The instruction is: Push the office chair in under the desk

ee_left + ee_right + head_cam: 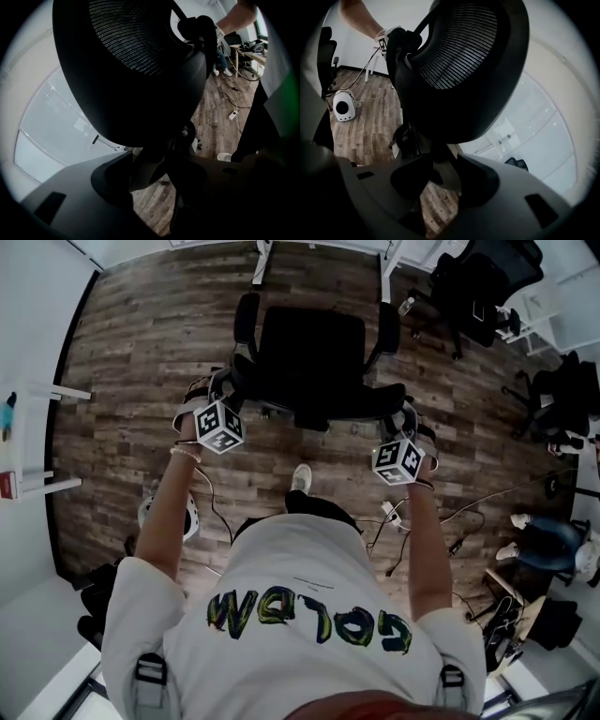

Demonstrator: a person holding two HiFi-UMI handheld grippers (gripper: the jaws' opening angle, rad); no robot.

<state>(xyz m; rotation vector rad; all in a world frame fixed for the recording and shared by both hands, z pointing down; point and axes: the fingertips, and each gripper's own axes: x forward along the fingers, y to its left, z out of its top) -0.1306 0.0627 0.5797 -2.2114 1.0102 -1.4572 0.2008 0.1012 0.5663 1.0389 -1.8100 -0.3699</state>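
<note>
The chair [314, 348] stands on the wood floor [141, 343], seat turned away from the person and toward the two white legs of the table [263, 261] at the far edge of the head view. It is near those legs and lined up with the gap between them, but not under the table. Its mesh backrest fills both gripper views [136, 70] [464, 70]. The left gripper [228, 388] is at the left end of the backrest's top edge. Its jaws stand fairly wide and are closed on the rim, which runs down between the pads in its own view [154, 173]. The right gripper [405, 416] is at the right end in the same way, its jaws a little narrower and also clamped on the rim [440, 176]. Both of the person's arms reach forward, and one shoe [300, 477] is set on the floor just behind the chair. Cables and a power strip [394, 512] lie on the floor by the right arm. A white rounded device [192, 517] sits on the floor by the left arm. More black chairs [483, 287] stand at the far right, a white shelf [37, 437] stands along the left wall, and another person [553, 545] sits at the right edge.
</note>
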